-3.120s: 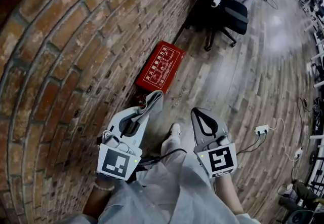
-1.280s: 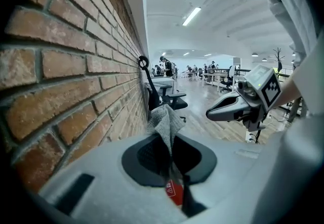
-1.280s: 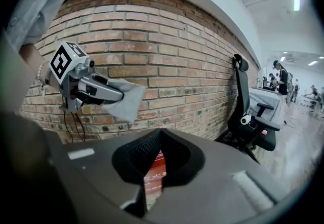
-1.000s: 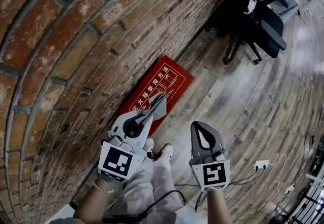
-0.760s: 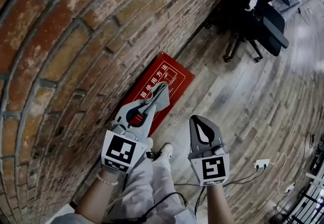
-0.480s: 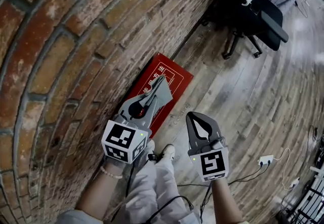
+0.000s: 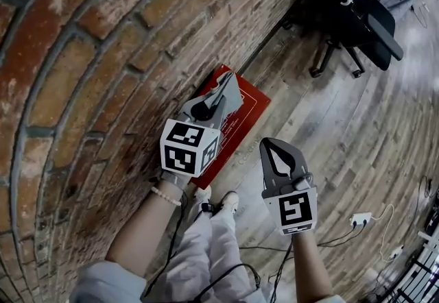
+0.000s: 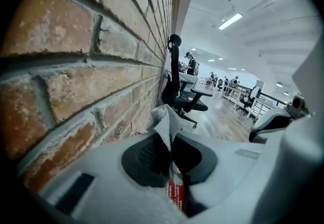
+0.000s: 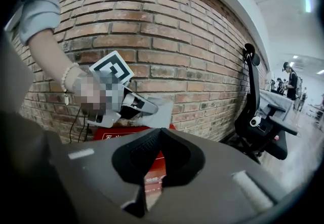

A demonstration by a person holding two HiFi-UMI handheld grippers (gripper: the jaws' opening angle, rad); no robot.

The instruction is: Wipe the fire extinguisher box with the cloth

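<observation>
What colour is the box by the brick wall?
The box is red with white lettering, clearest in the head view.

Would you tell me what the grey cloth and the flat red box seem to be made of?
The grey cloth looks like soft matte fabric, woven or terry: nubby surface, limp folds. The flat red box is probably painted metal, smooth with white print; plastic is possible.

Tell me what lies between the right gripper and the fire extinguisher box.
Only a bare strip of wooden floor, seen in the head view. The right gripper, shut and empty, hangs beside the fire extinguisher box.
</observation>
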